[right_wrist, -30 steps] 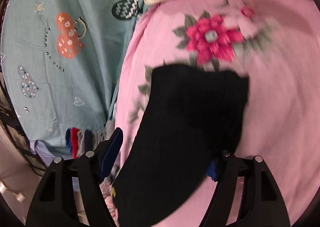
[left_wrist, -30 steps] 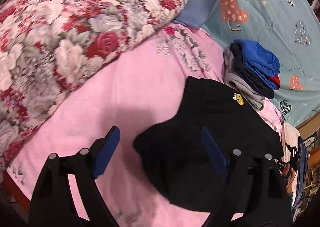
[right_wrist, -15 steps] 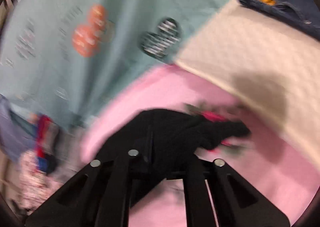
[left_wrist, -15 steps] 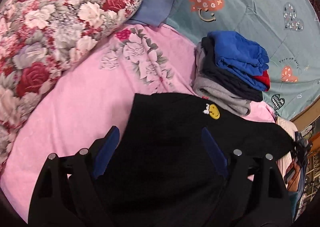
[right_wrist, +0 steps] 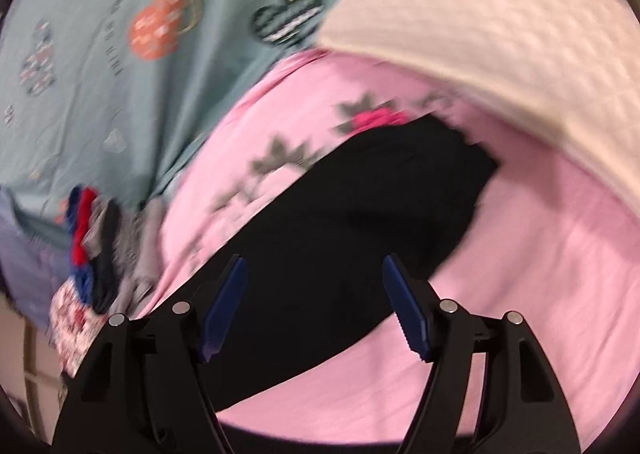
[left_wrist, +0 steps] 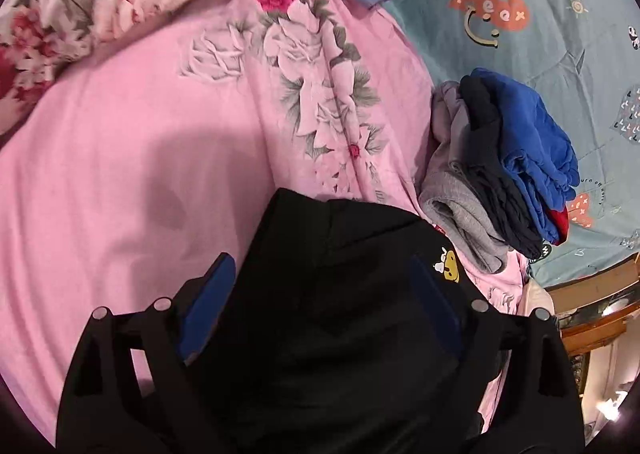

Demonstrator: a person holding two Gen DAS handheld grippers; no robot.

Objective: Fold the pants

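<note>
Presently the left gripper (left_wrist: 320,294) is held wide open above the black pants (left_wrist: 340,326), nothing gripped; the right gripper (right_wrist: 316,302) is likewise spread and empty. The pants are laid on the pink blanket (left_wrist: 140,174), near the folded stack (left_wrist: 512,158) at right. A fold is judged pending; an edge must be grasped.
</note>
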